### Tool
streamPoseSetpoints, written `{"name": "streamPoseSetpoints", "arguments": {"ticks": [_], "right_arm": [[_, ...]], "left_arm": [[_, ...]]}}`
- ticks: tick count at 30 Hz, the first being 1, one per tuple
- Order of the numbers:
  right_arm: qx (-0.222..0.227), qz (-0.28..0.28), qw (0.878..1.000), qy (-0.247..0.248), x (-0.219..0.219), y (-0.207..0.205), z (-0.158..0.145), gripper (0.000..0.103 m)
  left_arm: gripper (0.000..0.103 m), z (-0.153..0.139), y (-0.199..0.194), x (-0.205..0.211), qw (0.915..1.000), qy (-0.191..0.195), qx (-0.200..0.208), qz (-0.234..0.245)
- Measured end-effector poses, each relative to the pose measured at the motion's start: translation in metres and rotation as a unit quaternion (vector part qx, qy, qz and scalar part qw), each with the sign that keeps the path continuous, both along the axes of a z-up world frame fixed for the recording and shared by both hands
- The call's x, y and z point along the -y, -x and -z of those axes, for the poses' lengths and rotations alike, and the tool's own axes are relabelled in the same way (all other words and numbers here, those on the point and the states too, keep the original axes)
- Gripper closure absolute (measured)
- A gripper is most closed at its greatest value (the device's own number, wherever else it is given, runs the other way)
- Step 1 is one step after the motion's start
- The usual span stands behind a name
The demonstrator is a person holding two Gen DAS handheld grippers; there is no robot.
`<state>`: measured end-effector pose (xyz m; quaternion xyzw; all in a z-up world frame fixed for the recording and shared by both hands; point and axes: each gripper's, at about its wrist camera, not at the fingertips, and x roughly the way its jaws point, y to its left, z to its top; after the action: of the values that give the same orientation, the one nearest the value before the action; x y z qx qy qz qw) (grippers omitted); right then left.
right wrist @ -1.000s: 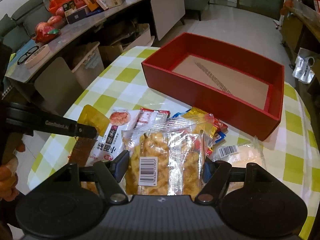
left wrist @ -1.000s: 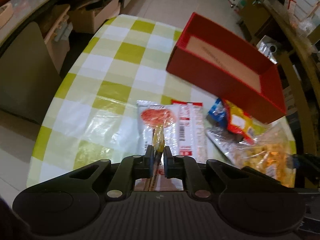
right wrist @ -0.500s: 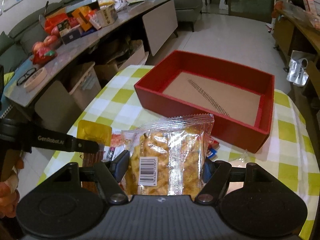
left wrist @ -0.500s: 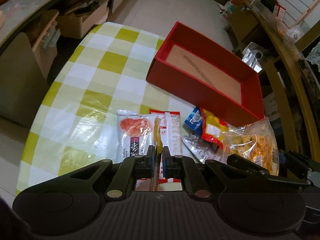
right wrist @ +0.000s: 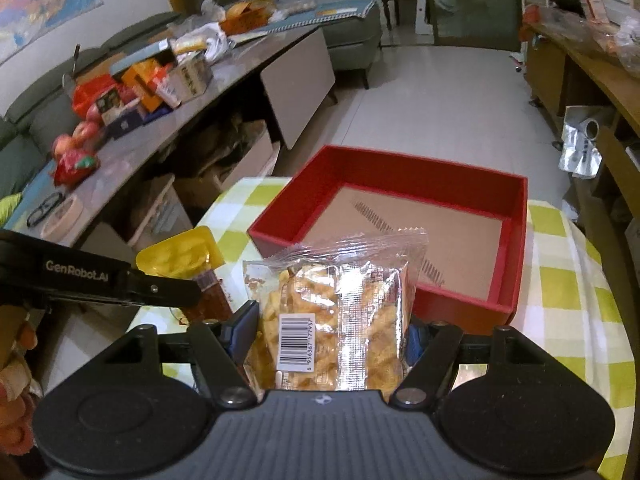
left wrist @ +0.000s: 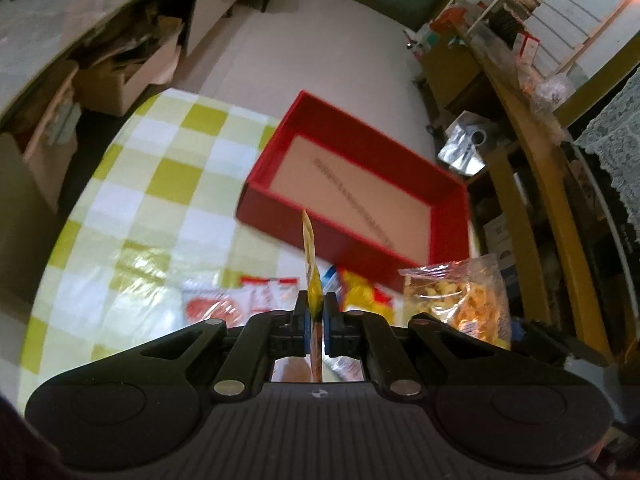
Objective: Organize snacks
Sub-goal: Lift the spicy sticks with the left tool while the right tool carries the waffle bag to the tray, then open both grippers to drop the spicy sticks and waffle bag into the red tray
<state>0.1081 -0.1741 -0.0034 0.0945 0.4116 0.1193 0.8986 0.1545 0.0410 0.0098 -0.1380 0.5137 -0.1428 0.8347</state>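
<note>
My left gripper is shut on a thin yellow snack packet, seen edge-on and held above the table; the packet also shows in the right wrist view. My right gripper is shut on a clear bag of orange snacks, lifted in front of the red box. The red box is open with only a cardboard floor showing. Several snack packets lie on the checked tablecloth below the left gripper.
A long grey counter with boxes and fruit runs along the left. Cardboard boxes sit on the floor beyond the table. A wooden shelf stands to the right of the table.
Both grippers have risen higher above the table with their packets and moved towards the red box. The snacks left on the table now look smaller and lower.
</note>
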Motion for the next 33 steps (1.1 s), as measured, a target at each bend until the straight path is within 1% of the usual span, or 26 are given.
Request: {"name": "streamPoseSetpoints", "arguments": {"ticks": [6,10,12,16,20,26,33], "right_arm": [[0.015,0.026,0.999,-0.013,0.016,-0.014,-0.010,0.025],[0.024,0.043,0.999,-0.014,0.025,-0.031,-0.014,0.025],[0.024,0.047,0.998,-0.016,0.027,-0.042,-0.012,0.025],[0.015,0.055,0.998,-0.014,0.031,-0.068,0.000,0.025],[0.000,0.060,0.998,0.000,0.037,-0.094,0.020,0.025],[-0.014,0.066,0.997,0.022,0.050,-0.125,0.040,0.025],[-0.034,0.061,0.996,0.046,0.055,-0.150,0.068,0.025]], "left_arm": [[0.094,-0.016,-0.018,0.016,0.9998,0.007,0.015,0.013],[0.095,-0.033,-0.034,0.025,0.9991,0.011,0.037,0.016],[0.095,-0.039,-0.044,0.030,0.9988,0.013,0.044,0.020],[0.095,-0.043,-0.069,0.050,0.9982,-0.005,0.055,0.024],[0.095,-0.033,-0.095,0.068,0.9975,-0.026,0.057,0.032],[0.095,-0.005,-0.135,0.090,0.9969,-0.053,0.042,0.039],[0.095,0.027,-0.170,0.122,0.9936,-0.091,0.041,0.053]]}}
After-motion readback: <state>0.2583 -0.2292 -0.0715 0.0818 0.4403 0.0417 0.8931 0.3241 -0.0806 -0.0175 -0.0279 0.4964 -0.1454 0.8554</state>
